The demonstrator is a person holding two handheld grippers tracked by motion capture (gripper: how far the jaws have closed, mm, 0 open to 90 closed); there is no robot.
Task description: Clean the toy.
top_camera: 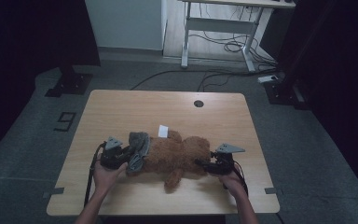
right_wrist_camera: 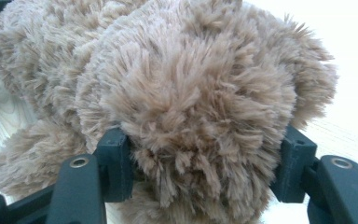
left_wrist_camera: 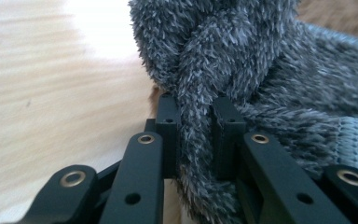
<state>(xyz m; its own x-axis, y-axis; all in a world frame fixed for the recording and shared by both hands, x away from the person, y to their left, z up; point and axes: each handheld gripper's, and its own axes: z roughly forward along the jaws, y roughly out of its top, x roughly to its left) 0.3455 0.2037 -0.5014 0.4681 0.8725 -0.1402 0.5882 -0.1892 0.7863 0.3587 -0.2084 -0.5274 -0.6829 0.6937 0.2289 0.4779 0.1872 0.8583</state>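
Two grippers work on a brown bear [top_camera: 179,156] that lies on its back across the near half of the table [top_camera: 121,109]. Its head points toward the person's right and its legs toward the left.

At the left end of the bear, a grey garment [top_camera: 139,149] bunches around the legs. The left gripper [top_camera: 126,154] sits just beside it, held by the left hand [top_camera: 105,175]. In the left gripper view, the two black jaws are pressed nearly together on a narrow fold of the grey garment [left_wrist_camera: 242,70]; the fuzzy strip runs down between the pads and fills the gap. Pale wood shows to the left of the jaws there.

At the other end, the right gripper [top_camera: 201,164] meets the bear's head, with the right hand [top_camera: 233,181] behind it. In the right gripper view, the jaws stand spread to either side of the furry head [right_wrist_camera: 196,102], one pad against the fur at each side, so the head sits clasped between them. Whether they squeeze hard I cannot tell, since the pile hides the contact.

A small white tag [top_camera: 163,131] lies on the wood just behind the bear, touching or nearly touching its far side. A round hole [top_camera: 198,103] sits farther back on the tabletop, well apart from the bear.
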